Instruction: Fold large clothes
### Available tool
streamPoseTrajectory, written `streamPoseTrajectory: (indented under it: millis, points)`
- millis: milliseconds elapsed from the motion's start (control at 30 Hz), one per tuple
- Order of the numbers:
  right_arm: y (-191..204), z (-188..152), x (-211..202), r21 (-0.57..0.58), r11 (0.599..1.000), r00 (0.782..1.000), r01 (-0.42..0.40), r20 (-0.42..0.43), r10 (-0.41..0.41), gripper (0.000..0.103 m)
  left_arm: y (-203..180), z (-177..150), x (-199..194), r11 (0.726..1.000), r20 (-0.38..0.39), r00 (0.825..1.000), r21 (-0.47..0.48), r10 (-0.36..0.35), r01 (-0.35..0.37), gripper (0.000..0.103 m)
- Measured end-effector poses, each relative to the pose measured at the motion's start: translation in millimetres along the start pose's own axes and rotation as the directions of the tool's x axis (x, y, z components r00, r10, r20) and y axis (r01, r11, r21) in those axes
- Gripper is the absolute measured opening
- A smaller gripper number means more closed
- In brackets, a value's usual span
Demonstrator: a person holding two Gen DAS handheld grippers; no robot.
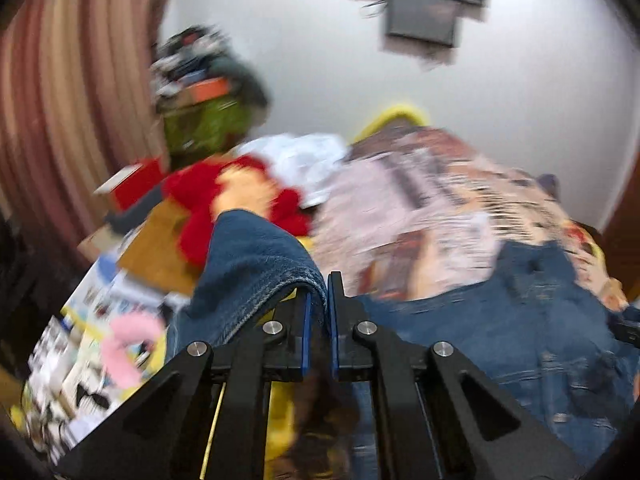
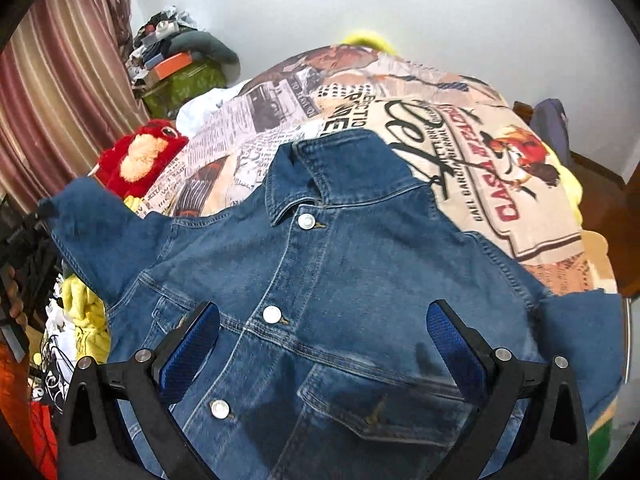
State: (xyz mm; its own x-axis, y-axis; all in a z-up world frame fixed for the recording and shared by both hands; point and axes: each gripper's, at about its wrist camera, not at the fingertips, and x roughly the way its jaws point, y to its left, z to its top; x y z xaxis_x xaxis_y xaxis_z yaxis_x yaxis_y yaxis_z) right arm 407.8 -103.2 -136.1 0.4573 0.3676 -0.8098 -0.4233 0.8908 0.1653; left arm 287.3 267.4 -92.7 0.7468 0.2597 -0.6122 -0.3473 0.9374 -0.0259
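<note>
denim, thick and stiff at the seams, heavy enough to sag: the denim jacket [image 2: 320, 280] lies front-up, buttoned, on the printed bedspread [image 2: 460, 152]. left tongs [image 1: 319, 312] pinch its sleeve cuff [image 1: 256, 264], lifted clear. right tongs [image 2: 324, 344] hang spread over the chest; the far sleeve hem looks the soundest hold.

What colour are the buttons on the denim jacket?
Silver metal buttons on the blue denim jacket; clearest in the right wrist view.

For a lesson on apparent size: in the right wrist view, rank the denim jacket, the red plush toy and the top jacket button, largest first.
1. Denim jacket, which lies nearest the camera.
2. Red plush toy.
3. Top jacket button.
</note>
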Motion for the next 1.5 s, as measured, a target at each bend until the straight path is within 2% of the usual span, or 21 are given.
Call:
streamPoseTrajectory:
  millis: [133, 233, 333, 400, 600, 700, 733, 800, 833, 867, 933, 1033, 1100, 1133, 1167, 1233, 1367, 1433, 1500]
  points:
    - [-9.2, -5.7, -17.2, 0.012, 1.0, 1.0, 0.008, 0.013, -0.008, 0.103, -59.2, -0.7, -3.7, 0.99, -0.004, 0.995, 0.099, -0.103, 0.103, 0.006]
    - [-15.4, -13.4, -28.1, 0.016, 1.0, 1.0, 0.018, 0.021, -0.019, 0.103, -100.5, -13.9, 10.1, 0.971, -0.07, 0.98, 0.137, -0.188, 0.197, 0.006]
    - [-21.1, -21.1, -36.5, 0.013, 0.999, 0.999, 0.032, 0.021, -0.032, 0.103, -139.7, -36.5, 27.8, 0.943, -0.172, 0.947, 0.151, -0.272, 0.298, 0.005]
    - [-24.5, -26.1, -40.5, 0.013, 0.999, 0.999, 0.04, 0.019, -0.04, 0.103, -167.6, -57.5, 38.6, 0.914, -0.264, 0.908, 0.158, -0.325, 0.373, 0.005]
    - [-31.5, -39.0, -45.9, 0.011, 0.999, 0.999, 0.053, 0.005, -0.054, 0.103, -209.4, -111.7, 59.0, 0.886, -0.423, 0.852, 0.196, -0.31, 0.42, 0.006]
    - [-31.0, -43.8, -42.7, 0.006, 0.998, 0.998, 0.055, -0.009, -0.055, 0.103, -207.4, -124.3, 62.9, 0.89, -0.445, 0.839, 0.173, -0.311, 0.422, 0.007]
    - [-30.2, -44.6, -40.8, 0.003, 0.999, 0.998, 0.054, -0.014, -0.054, 0.103, -203.6, -124.6, 61.4, 0.89, -0.447, 0.838, 0.17, -0.314, 0.424, 0.011]
    - [-28.3, -46.0, -36.1, -0.002, 0.999, 0.998, 0.053, -0.024, -0.053, 0.103, -196.9, -125.6, 56.2, 0.885, -0.46, 0.824, 0.152, -0.331, 0.44, 0.025]
    - [-26.9, -46.5, -32.8, -0.005, 0.999, 0.998, 0.052, -0.031, -0.052, 0.103, -191.5, -123.6, 52.4, 0.884, -0.465, 0.818, 0.139, -0.34, 0.447, 0.04]
    - [-26.2, -46.6, -29.3, -0.006, 0.999, 0.998, 0.049, -0.037, -0.05, 0.103, -187.0, -122.8, 47.2, 0.886, -0.458, 0.82, 0.131, -0.343, 0.444, 0.053]
    - [-22.9, -46.2, -22.2, -0.006, 0.999, 0.998, 0.043, -0.051, -0.043, 0.103, -175.1, -115.9, 36.4, 0.892, -0.425, 0.834, 0.117, -0.353, 0.437, 0.058]
    - [-16.5, -44.1, -12.6, -0.011, 0.999, 0.997, 0.031, -0.066, -0.032, 0.103, -147.7, -99.7, 23.8, 0.915, -0.368, 0.867, 0.09, -0.337, 0.394, 0.068]
    - [-11.7, -42.2, -7.3, -0.018, 1.0, 0.997, 0.026, -0.071, -0.027, 0.103, -119.1, -89.3, 19.4, 0.936, -0.314, 0.895, 0.047, -0.318, 0.349, 0.08]
    - [-8.4, -41.1, -4.3, -0.023, 1.0, 0.997, 0.021, -0.072, -0.023, 0.103, -107.1, -86.3, 19.4, 0.944, -0.295, 0.906, 0.031, -0.305, 0.328, 0.09]
    - [-6.4, -40.4, -2.5, -0.025, 1.0, 0.997, 0.018, -0.074, -0.02, 0.103, -89.7, -82.3, 22.3, 0.958, -0.272, 0.923, 0.007, -0.273, 0.286, 0.092]
    - [-2.0, -38.1, 2.0, -0.027, 1.0, 0.997, 0.011, -0.078, -0.013, 0.103, -64.1, -80.5, 30.9, 0.972, -0.269, 0.934, -0.044, -0.235, 0.232, 0.092]
    - [3.6, -35.3, 9.6, -0.026, 1.0, 0.996, -0.005, -0.088, 0.002, 0.103, -13.4, -91.3, 68.2, 0.97, -0.349, 0.912, -0.186, -0.215, 0.158, 0.092]
    - [5.8, -34.9, 13.2, -0.031, 1.0, 0.996, -0.006, -0.095, 0.003, 0.103, 6.2, -104.8, 85.8, 0.956, -0.386, 0.895, -0.267, -0.225, 0.125, 0.092]
    - [6.2, -34.4, 16.5, -0.035, 0.999, 0.995, -0.003, -0.101, -0.001, 0.103, 23.0, -122.0, 104.6, 0.92, -0.432, 0.856, -0.375, -0.285, 0.118, 0.092]
